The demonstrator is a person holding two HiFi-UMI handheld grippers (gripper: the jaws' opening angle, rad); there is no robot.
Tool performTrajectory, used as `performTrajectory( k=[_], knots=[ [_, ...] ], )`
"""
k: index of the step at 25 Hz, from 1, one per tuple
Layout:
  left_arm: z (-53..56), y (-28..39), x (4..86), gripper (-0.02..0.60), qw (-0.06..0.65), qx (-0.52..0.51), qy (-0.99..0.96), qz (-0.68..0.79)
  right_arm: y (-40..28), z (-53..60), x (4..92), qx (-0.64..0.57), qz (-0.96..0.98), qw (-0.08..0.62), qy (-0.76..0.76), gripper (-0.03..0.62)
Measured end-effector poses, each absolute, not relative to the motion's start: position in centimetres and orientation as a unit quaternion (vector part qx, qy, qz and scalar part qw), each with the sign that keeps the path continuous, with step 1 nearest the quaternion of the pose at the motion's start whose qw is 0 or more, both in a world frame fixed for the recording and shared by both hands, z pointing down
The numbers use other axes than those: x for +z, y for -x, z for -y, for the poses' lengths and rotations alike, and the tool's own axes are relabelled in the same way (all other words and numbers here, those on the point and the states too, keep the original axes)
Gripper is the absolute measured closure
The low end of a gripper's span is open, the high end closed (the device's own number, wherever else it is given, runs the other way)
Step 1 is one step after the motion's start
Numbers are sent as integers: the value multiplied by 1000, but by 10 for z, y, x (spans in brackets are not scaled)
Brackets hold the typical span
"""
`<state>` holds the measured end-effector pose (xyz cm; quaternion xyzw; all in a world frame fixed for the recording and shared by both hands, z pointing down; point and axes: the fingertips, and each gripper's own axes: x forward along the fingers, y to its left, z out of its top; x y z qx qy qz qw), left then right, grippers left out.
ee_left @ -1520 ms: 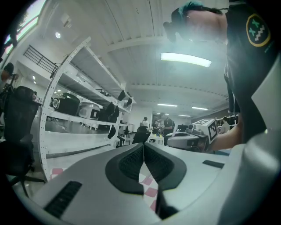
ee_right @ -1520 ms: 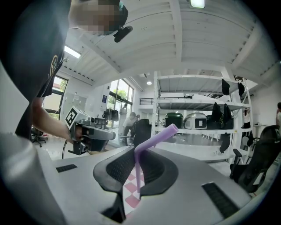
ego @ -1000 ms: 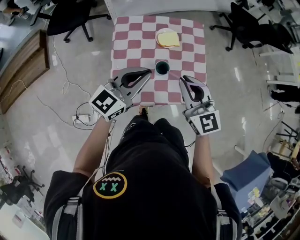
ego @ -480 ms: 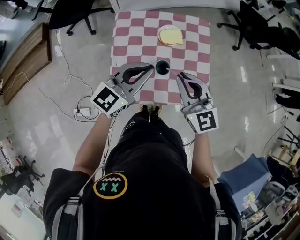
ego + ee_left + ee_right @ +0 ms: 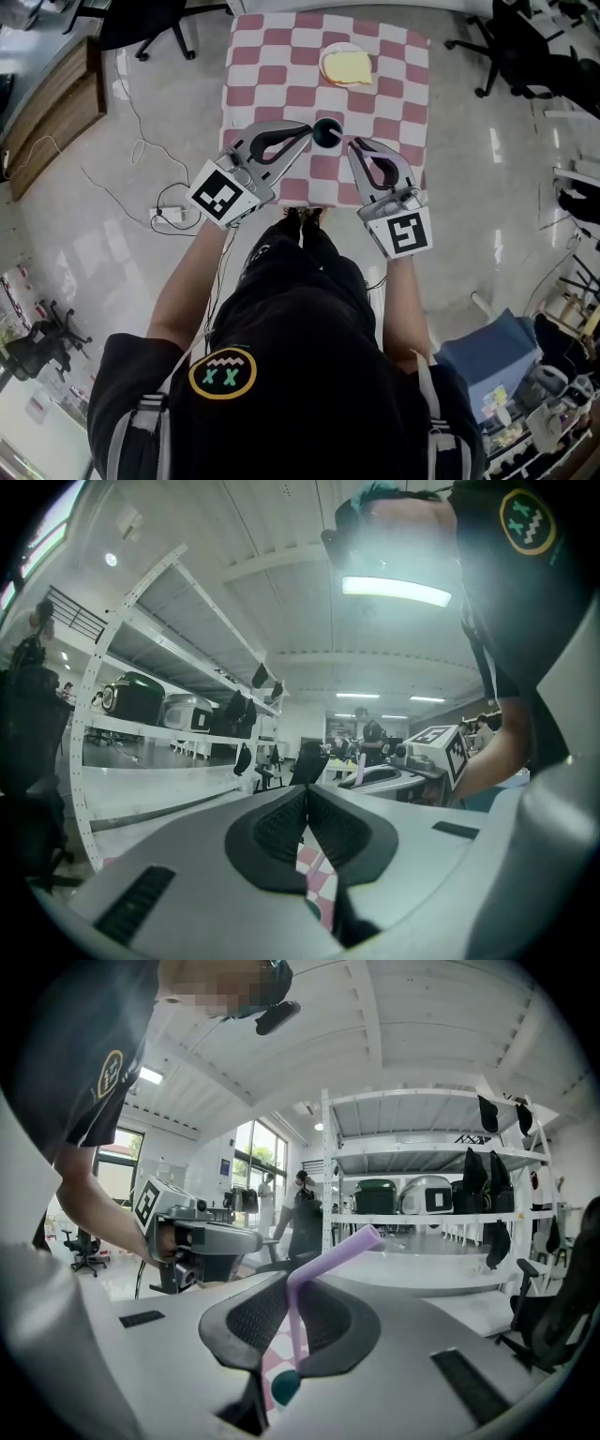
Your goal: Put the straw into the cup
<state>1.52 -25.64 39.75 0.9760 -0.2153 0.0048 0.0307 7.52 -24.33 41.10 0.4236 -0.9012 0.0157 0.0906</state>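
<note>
Straw (image 5: 296, 1321) purple, bent, pinched upright in right gripper (image 5: 353, 145); left gripper (image 5: 306, 131) closed, empty, tip just beside dark cup (image 5: 326, 132); cup toward table (image 5: 281, 56) near edge

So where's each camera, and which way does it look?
Head view: on the person's head, looking down at table and cup; shows torso, arms, left gripper, right gripper.
Left gripper view: on that gripper, looking along its shut jaws toward shelves; shows an arm.
Right gripper view: on that gripper, looking along jaws clamping the straw; shows an arm.
Both gripper views show the other gripper.
</note>
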Motion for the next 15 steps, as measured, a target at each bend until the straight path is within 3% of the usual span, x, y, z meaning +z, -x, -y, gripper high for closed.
performTrajectory(
  k=[15],
  knots=[
    [267,-17,440,561,23,14,-976,216,-68,261,457,35,894,98,-435,539]
  ],
)
